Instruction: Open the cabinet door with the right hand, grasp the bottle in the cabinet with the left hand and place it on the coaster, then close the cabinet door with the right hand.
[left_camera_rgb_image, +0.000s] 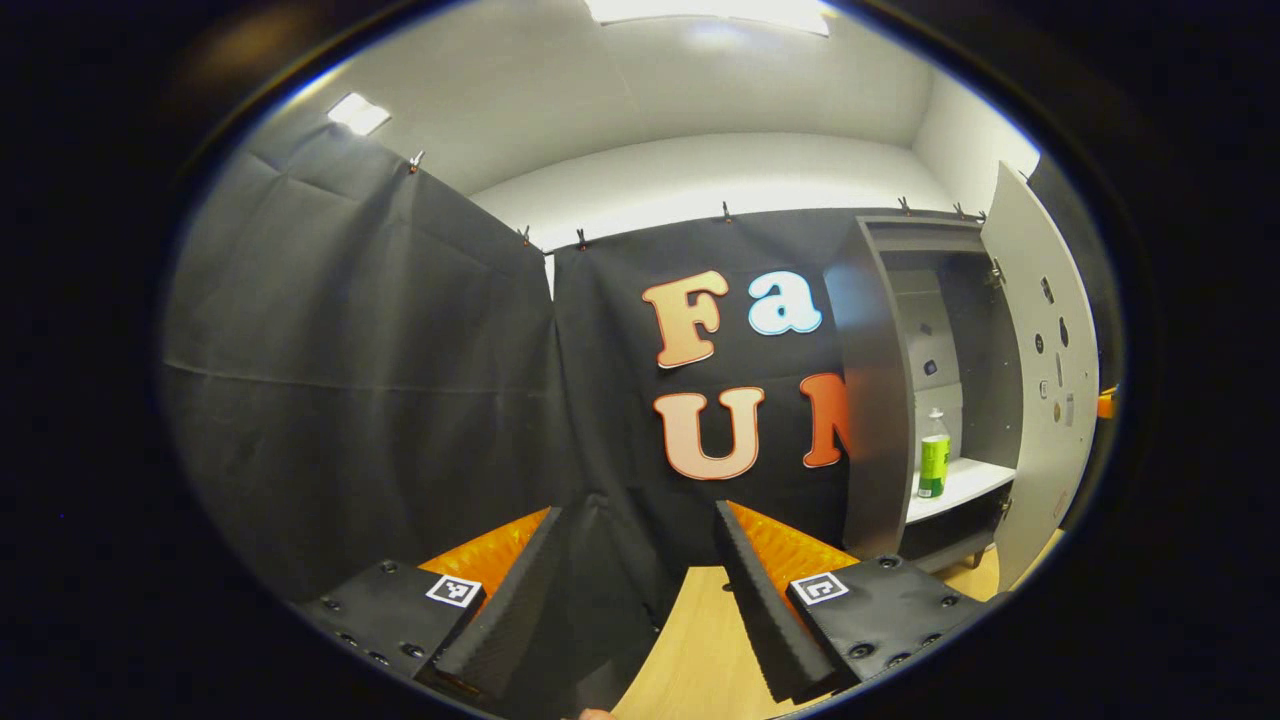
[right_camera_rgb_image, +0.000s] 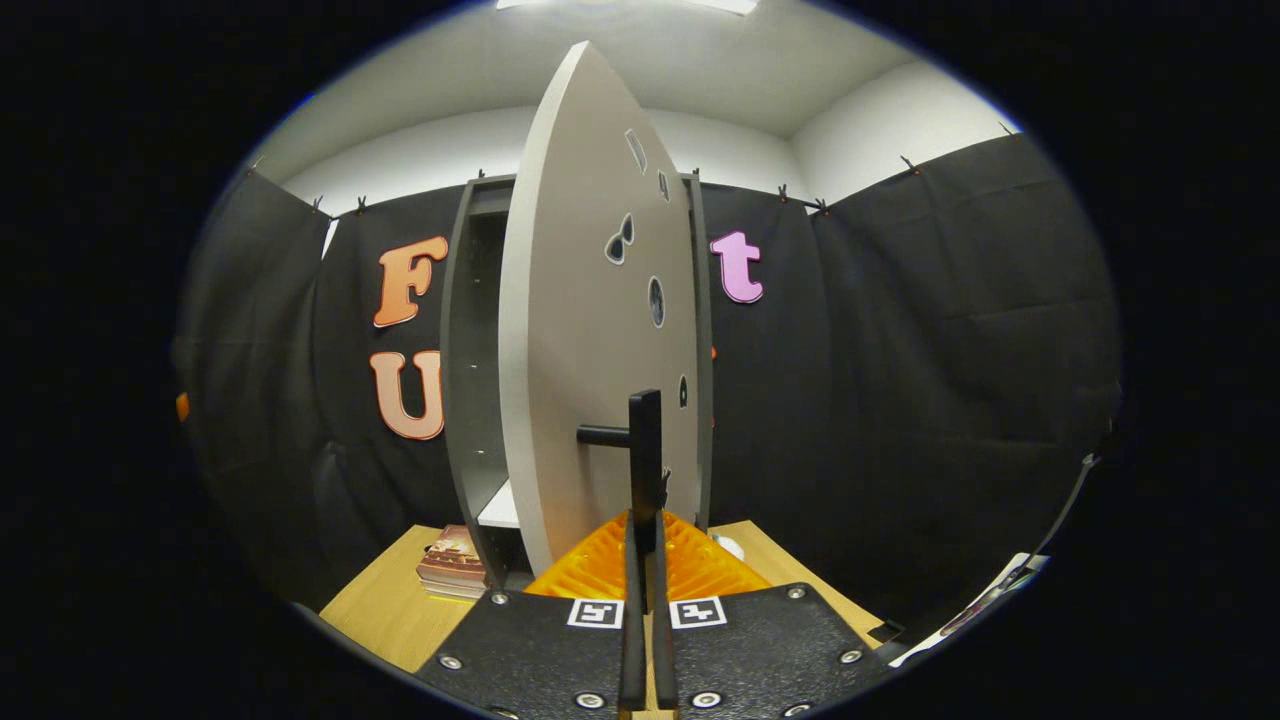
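In the left gripper view the grey cabinet (left_camera_rgb_image: 880, 400) stands at the right with its door (left_camera_rgb_image: 1045, 400) swung wide. A green bottle (left_camera_rgb_image: 933, 455) with a white cap stands upright on the white shelf (left_camera_rgb_image: 965, 485) inside. My left gripper (left_camera_rgb_image: 638, 510) is open and holds nothing, well short of the cabinet and to its left. In the right gripper view my right gripper (right_camera_rgb_image: 645, 525) is shut on the door's black bar handle (right_camera_rgb_image: 645, 440). The door (right_camera_rgb_image: 590, 330) stands nearly edge-on in front of the cabinet (right_camera_rgb_image: 470, 380). A small pale round thing (right_camera_rgb_image: 730, 546), maybe the coaster, lies on the table beside the fingers.
The cabinet stands on a light wooden table (right_camera_rgb_image: 380, 610). Two or three stacked books (right_camera_rgb_image: 452, 565) lie on the table by the cabinet's left foot. Black cloth walls close in on all sides.
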